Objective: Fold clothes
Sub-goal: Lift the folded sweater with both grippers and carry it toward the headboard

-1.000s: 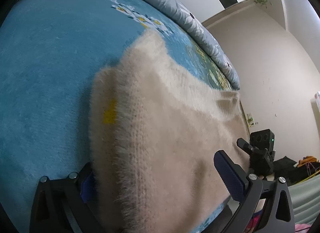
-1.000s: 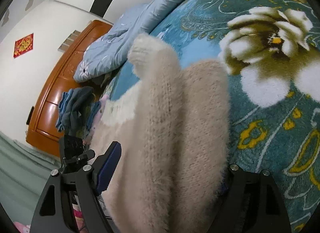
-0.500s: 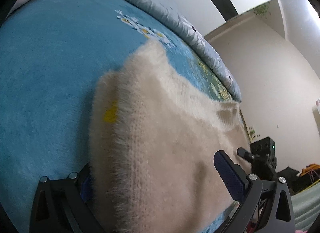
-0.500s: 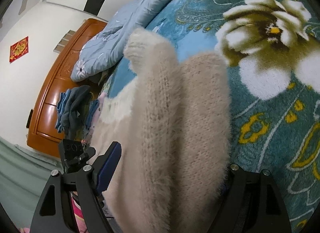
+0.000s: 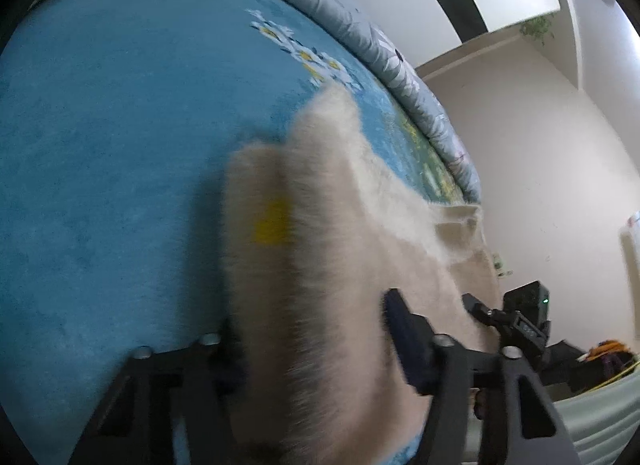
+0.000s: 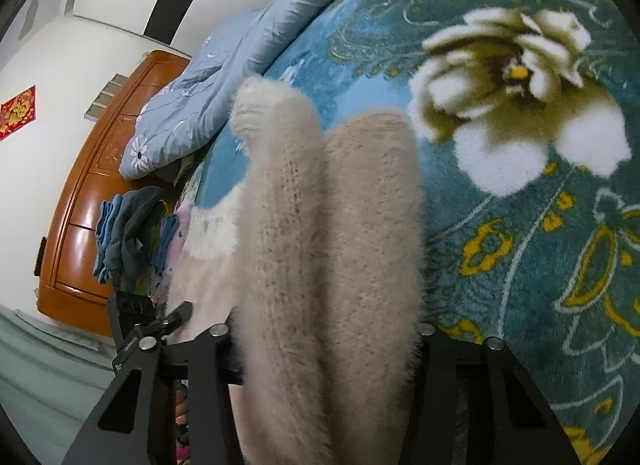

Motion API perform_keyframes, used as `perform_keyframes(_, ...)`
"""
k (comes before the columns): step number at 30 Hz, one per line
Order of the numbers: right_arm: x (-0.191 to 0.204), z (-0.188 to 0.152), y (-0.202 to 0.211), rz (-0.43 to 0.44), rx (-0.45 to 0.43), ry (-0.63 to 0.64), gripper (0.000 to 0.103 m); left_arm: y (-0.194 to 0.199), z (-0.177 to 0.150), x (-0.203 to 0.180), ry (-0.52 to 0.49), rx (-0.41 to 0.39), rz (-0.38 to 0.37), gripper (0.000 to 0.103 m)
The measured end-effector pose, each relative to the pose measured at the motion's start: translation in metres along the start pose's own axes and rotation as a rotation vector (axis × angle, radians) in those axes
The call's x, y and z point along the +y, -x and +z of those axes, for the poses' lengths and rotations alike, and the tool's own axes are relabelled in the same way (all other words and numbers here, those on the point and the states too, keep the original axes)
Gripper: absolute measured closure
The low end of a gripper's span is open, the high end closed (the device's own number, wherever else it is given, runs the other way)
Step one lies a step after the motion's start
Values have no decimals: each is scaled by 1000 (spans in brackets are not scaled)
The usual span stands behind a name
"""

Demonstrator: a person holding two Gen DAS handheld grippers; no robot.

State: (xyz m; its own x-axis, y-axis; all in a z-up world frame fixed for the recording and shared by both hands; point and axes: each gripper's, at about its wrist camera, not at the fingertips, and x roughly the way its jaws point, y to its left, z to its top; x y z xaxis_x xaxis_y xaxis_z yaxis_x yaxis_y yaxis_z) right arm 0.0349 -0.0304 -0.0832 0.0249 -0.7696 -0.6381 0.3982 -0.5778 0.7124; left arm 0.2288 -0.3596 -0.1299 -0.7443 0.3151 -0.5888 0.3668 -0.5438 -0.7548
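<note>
Both hand-held grippers, left (image 5: 312, 329) and right (image 6: 324, 345), are pinching the fuzzy cream knit sweater (image 6: 320, 225) over the plush floral bedspread (image 6: 520, 205).

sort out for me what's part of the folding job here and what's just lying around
In the job:
fuzzy cream sweater
left gripper, shut on it
right gripper, shut on it
floral blanket it lies on

Lying about:
light blue quilt
pile of blue and grey clothes
wooden headboard
</note>
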Motion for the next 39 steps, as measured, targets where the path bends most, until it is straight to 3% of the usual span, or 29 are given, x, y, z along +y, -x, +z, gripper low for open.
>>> perform_keyframes(4,22,0,8,-7,-18,30,57,11,-2,-4,-38,-11,-16,58)
perform_keyframes(9,59,-1,23,-1,-43,106,58,32,0,-20,-111,-46,-39,60)
perform_keyframes(12,105,9,23,53,-58,171,58,54,8,-25,-127,-80,-73,61)
perform_keyframes(20,230,35,21,206,-97,347,59,172,60,-59,-234,-263,-115,61)
perform_keyframes(28,364,61,5,367,-121,534,59,339,129,-90,-349,-492,12,61)
perform_keyframes(34,473,77,-60,488,-63,632,59,444,166,-69,-325,-638,87,61)
perform_keyframes(39,522,85,-126,551,2,617,59,505,195,-45,-293,-733,177,61)
